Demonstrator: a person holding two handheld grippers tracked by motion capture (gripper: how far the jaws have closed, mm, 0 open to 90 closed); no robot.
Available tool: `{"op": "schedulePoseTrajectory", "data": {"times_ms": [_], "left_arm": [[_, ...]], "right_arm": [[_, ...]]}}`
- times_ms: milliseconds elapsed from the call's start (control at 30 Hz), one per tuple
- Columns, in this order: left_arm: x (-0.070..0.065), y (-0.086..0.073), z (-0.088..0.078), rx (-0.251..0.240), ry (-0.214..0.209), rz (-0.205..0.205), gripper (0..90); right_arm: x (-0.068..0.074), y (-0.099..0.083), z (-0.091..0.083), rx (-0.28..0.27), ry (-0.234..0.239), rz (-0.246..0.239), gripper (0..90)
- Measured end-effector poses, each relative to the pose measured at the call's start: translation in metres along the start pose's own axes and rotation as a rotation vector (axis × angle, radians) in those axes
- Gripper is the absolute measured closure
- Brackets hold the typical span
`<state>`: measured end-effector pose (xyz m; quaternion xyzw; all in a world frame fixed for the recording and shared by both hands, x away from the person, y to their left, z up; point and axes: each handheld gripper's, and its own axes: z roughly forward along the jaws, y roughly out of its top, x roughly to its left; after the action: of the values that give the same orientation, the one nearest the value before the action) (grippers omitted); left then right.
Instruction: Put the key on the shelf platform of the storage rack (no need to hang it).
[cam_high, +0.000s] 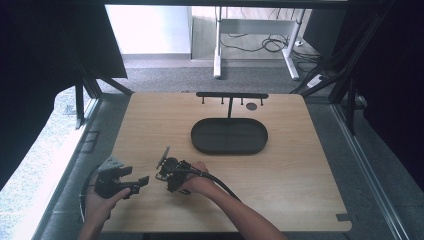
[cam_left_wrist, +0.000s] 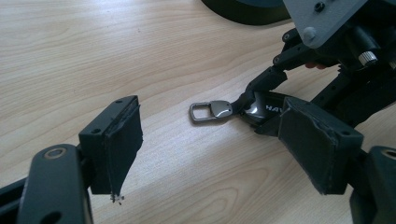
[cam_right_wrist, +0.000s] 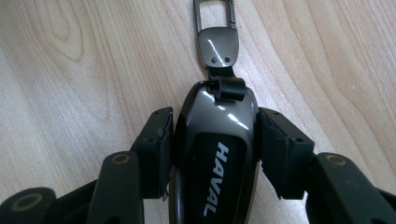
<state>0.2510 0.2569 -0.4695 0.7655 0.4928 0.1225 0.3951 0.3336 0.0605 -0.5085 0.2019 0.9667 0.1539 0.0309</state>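
A glossy dark key fob (cam_right_wrist: 215, 158) marked HAVAL lies on the wooden table, its metal clip (cam_right_wrist: 218, 44) pointing away from the jaws. My right gripper (cam_right_wrist: 215, 121) is shut on the fob, with a pad pressed against each side. In the high view the right gripper (cam_high: 161, 172) sits near the table's front, pointing left. My left gripper (cam_left_wrist: 210, 140) is open with only bare table between its jaws. It faces the fob (cam_left_wrist: 261, 109) and clip (cam_left_wrist: 210, 111) from a short distance. In the high view the left gripper (cam_high: 141, 183) is at the front left corner.
A black oval tray (cam_high: 200, 145) sits at mid-table. Behind it stands a black rack (cam_high: 231, 95) with small hooks, and a dark round disc (cam_high: 251, 106) lies by it. The table's left edge runs close to my left hand.
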Motion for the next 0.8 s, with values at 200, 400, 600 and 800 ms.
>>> {"op": "schedulePoseTrajectory", "data": {"times_ms": [200, 400, 600, 800], "left_arm": [[0.0, 0.0, 0.001, 0.001, 0.0, 0.0, 21.8], [0.001, 0.0, 0.0, 0.0, 0.003, -0.003, 21.8], [0.0, 0.0, 0.0, -0.001, 0.001, 0.002, 21.8], [0.0, 0.0, 0.001, 0.0, 0.001, 0.003, 21.8]], "right_arm": [[-0.001, 0.0, -0.001, 0.003, 0.0, -0.007, 49.0], [0.004, 0.002, -0.012, -0.026, 0.005, -0.034, 49.2], [0.0, 0.001, -0.033, -0.067, 0.022, -0.025, 49.3], [-0.005, -0.004, -0.052, -0.111, 0.04, -0.023, 49.4]]}}
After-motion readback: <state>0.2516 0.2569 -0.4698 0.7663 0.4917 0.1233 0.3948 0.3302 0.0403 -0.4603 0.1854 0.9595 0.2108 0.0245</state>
